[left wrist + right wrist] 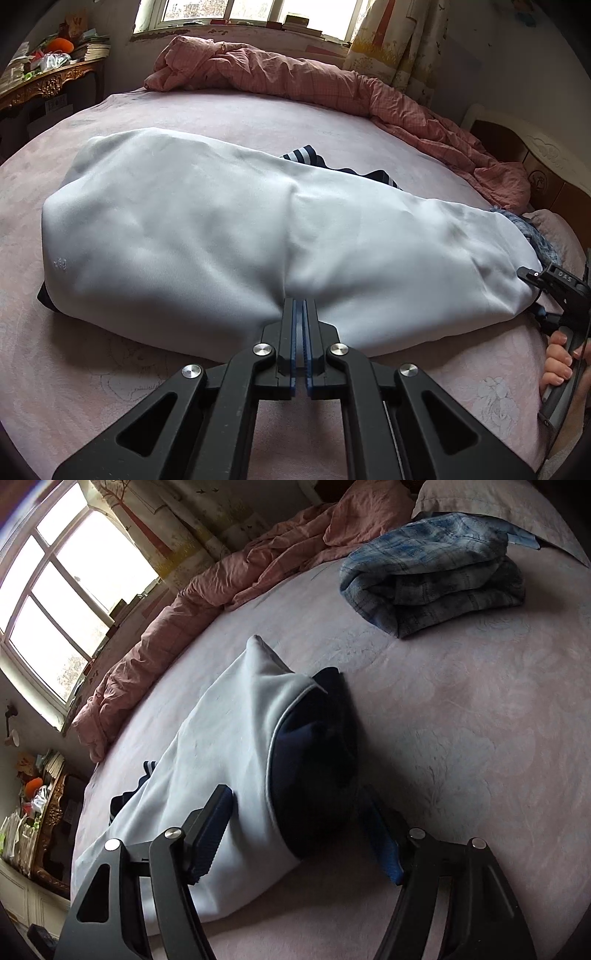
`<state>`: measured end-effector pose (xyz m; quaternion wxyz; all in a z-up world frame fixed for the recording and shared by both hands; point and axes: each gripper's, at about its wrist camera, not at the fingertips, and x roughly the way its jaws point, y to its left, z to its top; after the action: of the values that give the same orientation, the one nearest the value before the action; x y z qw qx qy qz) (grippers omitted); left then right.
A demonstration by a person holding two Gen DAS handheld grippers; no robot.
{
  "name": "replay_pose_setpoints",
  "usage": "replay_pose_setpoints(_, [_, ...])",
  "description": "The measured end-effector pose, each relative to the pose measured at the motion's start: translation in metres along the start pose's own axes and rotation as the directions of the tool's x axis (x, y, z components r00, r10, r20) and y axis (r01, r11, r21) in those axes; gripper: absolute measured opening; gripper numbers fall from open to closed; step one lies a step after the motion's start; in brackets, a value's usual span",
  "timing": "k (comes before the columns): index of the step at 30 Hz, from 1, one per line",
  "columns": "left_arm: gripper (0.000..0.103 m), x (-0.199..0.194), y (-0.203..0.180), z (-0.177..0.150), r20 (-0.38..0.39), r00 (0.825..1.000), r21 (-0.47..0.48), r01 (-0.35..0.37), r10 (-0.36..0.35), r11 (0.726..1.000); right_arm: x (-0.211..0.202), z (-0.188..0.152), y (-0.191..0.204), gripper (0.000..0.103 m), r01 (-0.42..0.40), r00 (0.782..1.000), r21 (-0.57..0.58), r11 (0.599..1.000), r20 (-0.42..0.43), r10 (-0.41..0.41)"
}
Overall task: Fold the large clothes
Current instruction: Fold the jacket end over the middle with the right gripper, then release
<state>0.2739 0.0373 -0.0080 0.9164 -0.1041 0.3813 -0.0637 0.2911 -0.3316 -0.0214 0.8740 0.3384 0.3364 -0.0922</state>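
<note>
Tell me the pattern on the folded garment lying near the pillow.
Blue and grey plaid; the folded garment shows best in the right wrist view.

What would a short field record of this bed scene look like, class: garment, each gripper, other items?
garment: light blue jacket with navy lining, folded lengthwise on the bed
left gripper: shut, at the jacket's near edge
right gripper: open, straddling the jacket's navy end
other clothes: folded blue plaid garment apart from the jacket
bedding: pink quilt bunched under the window
</note>
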Motion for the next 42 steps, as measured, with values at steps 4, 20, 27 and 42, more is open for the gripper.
replay_pose_setpoints(4, [0.004, 0.0, 0.0, 0.0, 0.0, 1.0, 0.0, 0.002, -0.002, 1.0, 0.001, 0.001, 0.002, 0.036, -0.019, 0.999, -0.02, 1.0, 0.029, 0.019])
replay_pose_setpoints(20, [0.011, -0.054, -0.02, 0.011, 0.236, 0.968, 0.149, -0.118, 0.08, 0.982, -0.048, -0.023, 0.098, 0.024, 0.138, 0.966, -0.397, 0.907, 0.255, -0.036])
replay_pose_setpoints(27, [0.013, -0.096, -0.011, 0.019, 0.377, 0.92, 0.117, -0.161, 0.106, 0.98, -0.074, -0.078, 0.177, 0.023, 0.085, 0.959, -0.636, 0.767, 0.261, 0.11])
replay_pose_setpoints(42, [0.013, -0.091, 0.023, 0.031, 0.322, 0.942, 0.037, -0.112, 0.094, 0.993, -0.036, -0.148, 0.214, 0.063, -0.287, 0.956, -0.705, 0.648, -0.174, 0.234])
